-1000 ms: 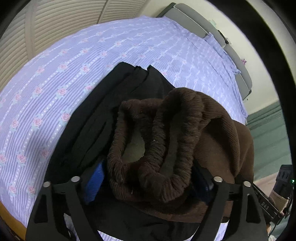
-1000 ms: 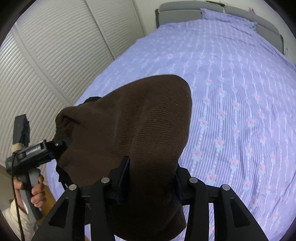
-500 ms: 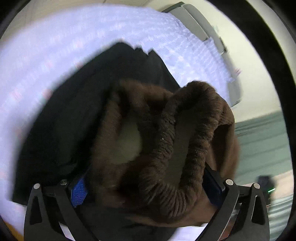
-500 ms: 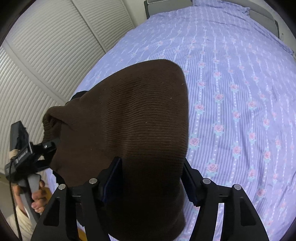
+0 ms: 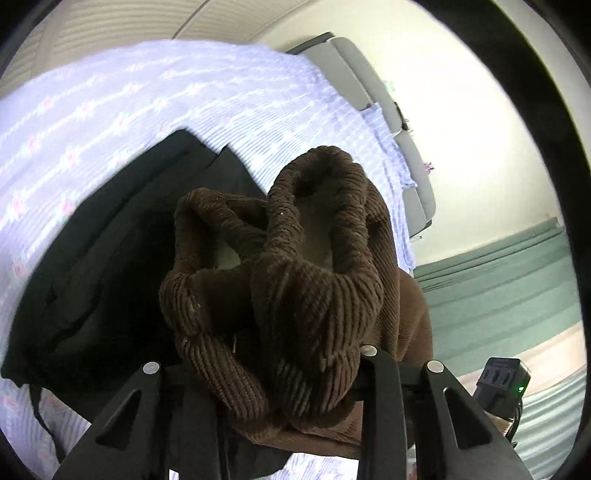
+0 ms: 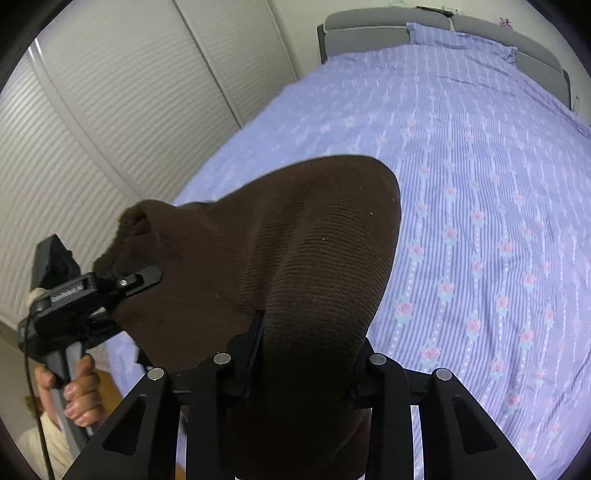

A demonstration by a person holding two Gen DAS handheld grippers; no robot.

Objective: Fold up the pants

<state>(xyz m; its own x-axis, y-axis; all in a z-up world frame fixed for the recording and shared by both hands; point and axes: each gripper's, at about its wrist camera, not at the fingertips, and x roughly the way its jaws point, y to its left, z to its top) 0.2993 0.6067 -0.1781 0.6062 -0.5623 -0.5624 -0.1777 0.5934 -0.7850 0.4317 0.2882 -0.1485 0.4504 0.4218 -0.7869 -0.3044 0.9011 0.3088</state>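
Brown knitted pants (image 5: pixel 314 295) hang bunched between my two grippers above the bed. Their ribbed waistband fills the left wrist view, and my left gripper (image 5: pixel 291 387) has its jaws closing on that thick roll, fabric covering the fingertips. In the right wrist view the smooth brown cloth (image 6: pixel 277 251) drapes over my right gripper (image 6: pixel 306 354), whose jaws are closing with a fold pinched between the pads. The left gripper (image 6: pixel 147 275) shows there at the far left, biting the waistband edge, held by a person's hand (image 6: pixel 81 391).
A black garment (image 5: pixel 110 258) lies on the lilac flowered bedspread (image 6: pixel 480 184) under the pants. A grey headboard (image 6: pixel 369 22) closes the far end. White slatted wardrobe doors (image 6: pixel 110 110) stand to the left. Green floor covering (image 5: pixel 498 288) lies beside the bed.
Both grippers widened, then narrowed again on the brown pants and rose with them. The left view tilted up, and the waistband is now squeezed into a tighter bunch.
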